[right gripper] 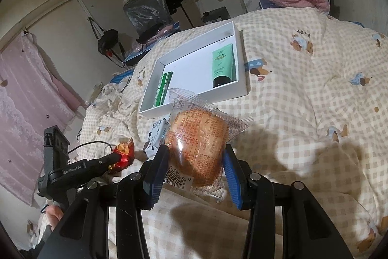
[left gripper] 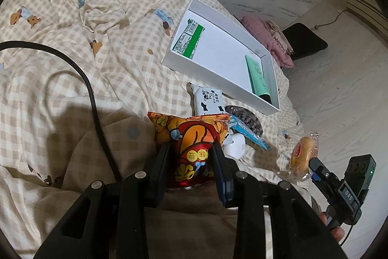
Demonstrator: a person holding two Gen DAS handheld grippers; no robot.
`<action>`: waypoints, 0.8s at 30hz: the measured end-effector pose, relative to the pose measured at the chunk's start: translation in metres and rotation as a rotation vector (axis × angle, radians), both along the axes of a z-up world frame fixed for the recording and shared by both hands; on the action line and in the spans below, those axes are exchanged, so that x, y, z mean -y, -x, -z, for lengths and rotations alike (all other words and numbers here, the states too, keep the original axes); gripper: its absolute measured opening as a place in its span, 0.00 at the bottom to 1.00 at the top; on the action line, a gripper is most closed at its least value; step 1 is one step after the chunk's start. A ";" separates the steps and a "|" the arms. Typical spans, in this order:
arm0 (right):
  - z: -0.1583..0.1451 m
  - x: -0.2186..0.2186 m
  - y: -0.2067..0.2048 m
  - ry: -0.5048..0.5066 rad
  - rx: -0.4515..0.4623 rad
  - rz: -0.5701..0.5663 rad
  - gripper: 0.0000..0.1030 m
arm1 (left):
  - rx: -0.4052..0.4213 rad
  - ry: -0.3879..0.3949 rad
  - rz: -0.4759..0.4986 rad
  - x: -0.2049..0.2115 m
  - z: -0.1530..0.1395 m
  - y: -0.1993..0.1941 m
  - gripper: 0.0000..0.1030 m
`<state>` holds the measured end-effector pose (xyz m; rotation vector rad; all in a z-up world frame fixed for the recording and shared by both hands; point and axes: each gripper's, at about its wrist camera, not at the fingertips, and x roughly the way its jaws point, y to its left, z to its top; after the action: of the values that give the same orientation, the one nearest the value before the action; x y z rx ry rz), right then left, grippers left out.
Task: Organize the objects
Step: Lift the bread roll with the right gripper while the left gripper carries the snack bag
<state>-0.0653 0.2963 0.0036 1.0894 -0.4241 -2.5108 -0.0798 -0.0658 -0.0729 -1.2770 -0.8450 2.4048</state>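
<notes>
Presently: left gripper (left gripper: pixel 191 157) fingers clamp the snack bag (left gripper: pixel 191 145), long axis upright above the bed (left gripper: pixel 72 64); right gripper (right gripper: pixel 194 162) fingers clasp the wrapped bun (right gripper: pixel 196 145), upright, near the white box (right gripper: pixel 240 64).

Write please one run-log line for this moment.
left claw: shut on snack bag | right claw: shut on wrapped bun | white box: holds green tube

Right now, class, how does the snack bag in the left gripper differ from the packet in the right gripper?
The snack bag is opaque red-orange foil; the bread packet is clear plastic showing a round bun. The bag bears cartoon art, the packet small red print and a barcode. Both are clamped between gripper fingers above the bed.
</notes>
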 end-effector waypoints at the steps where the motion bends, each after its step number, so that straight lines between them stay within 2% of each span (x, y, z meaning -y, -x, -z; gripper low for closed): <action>1: 0.000 0.000 0.000 0.001 0.000 -0.001 0.45 | -0.006 -0.002 -0.006 0.001 -0.002 -0.001 0.35; 4: -0.001 0.000 -0.001 0.000 0.000 -0.001 0.45 | -0.045 -0.020 -0.046 0.012 -0.015 -0.007 0.34; 6: -0.001 0.000 0.000 0.000 -0.002 -0.001 0.45 | -0.086 -0.042 -0.065 0.020 -0.025 -0.012 0.28; 11: -0.003 0.002 -0.002 -0.005 -0.009 -0.006 0.45 | -0.160 -0.031 -0.043 0.019 -0.049 -0.016 0.21; 13: -0.003 0.003 -0.002 -0.008 -0.011 -0.007 0.45 | -0.141 0.010 -0.015 0.011 -0.050 -0.012 0.21; 15: -0.003 0.002 -0.003 -0.006 -0.006 -0.009 0.45 | -0.083 0.047 -0.007 0.006 -0.044 -0.006 0.21; 17: -0.004 0.001 -0.003 -0.003 -0.003 -0.010 0.45 | -0.035 0.031 -0.018 0.009 -0.038 -0.001 0.22; 19: -0.004 0.001 -0.003 -0.002 -0.002 -0.010 0.45 | 0.023 -0.006 -0.023 0.014 -0.034 0.004 0.33; 21: -0.004 0.000 -0.003 0.001 0.001 -0.012 0.45 | 0.071 -0.045 -0.027 0.017 -0.032 0.012 0.52; 24: -0.001 0.000 -0.002 0.008 0.010 -0.015 0.45 | 0.136 -0.059 -0.034 0.017 -0.032 0.026 0.65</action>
<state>-0.0630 0.2967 0.0047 1.0985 -0.4273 -2.4893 -0.1056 -0.0831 -0.0407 -1.4272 -0.9757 2.3216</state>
